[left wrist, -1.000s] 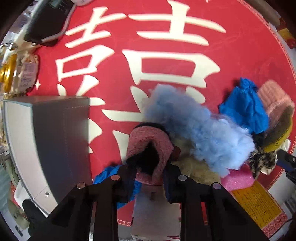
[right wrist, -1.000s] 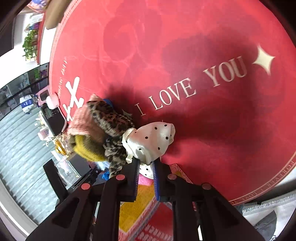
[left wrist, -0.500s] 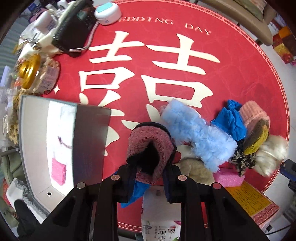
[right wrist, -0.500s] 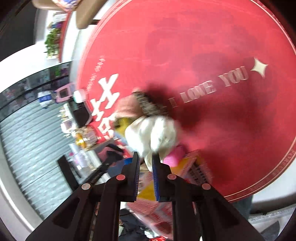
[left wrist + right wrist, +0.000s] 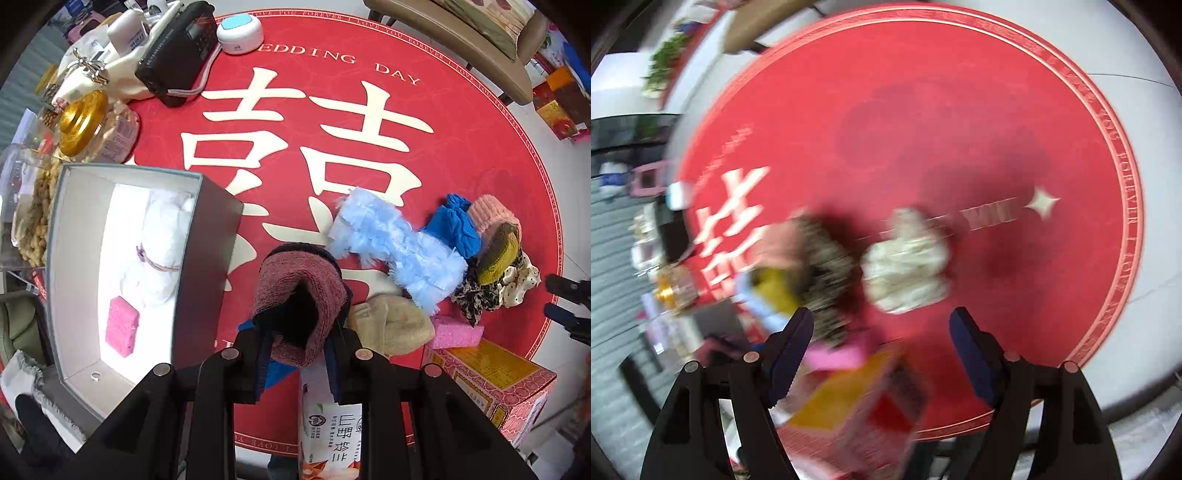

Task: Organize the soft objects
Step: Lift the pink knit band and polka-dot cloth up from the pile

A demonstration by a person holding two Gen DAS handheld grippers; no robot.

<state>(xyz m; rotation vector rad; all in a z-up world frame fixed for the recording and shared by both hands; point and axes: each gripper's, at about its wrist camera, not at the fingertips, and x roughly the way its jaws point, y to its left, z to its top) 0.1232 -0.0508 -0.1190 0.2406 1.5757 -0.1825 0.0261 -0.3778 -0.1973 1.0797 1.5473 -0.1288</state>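
Observation:
My left gripper (image 5: 297,339) is shut on a maroon knitted piece (image 5: 299,291) with a dark lining, held above the red mat. An open grey box (image 5: 201,258) stands to its left with a white fluffy item (image 5: 160,243) and a pink sponge (image 5: 121,326) inside. A pile of soft things lies to the right: a light blue fluffy piece (image 5: 395,247), a blue cloth (image 5: 456,225), a pink knit (image 5: 493,214), a mustard knit (image 5: 496,254), a leopard cloth (image 5: 474,297) and a cream dotted scrunchie (image 5: 519,280) (image 5: 905,269). My right gripper (image 5: 882,350) is open and empty above the scrunchie.
A beige knit (image 5: 391,323) and a pink sponge (image 5: 458,332) lie near the front edge beside a patterned carton (image 5: 487,380). A tissue pack (image 5: 328,421) sits below my left gripper. A radio (image 5: 177,51), jars (image 5: 85,118) and a chair (image 5: 450,33) stand at the back.
My left gripper rose with the maroon piece, bringing the box's inside into view. My right gripper let go of the dotted scrunchie, opened and pulled back; its view is blurred by motion.

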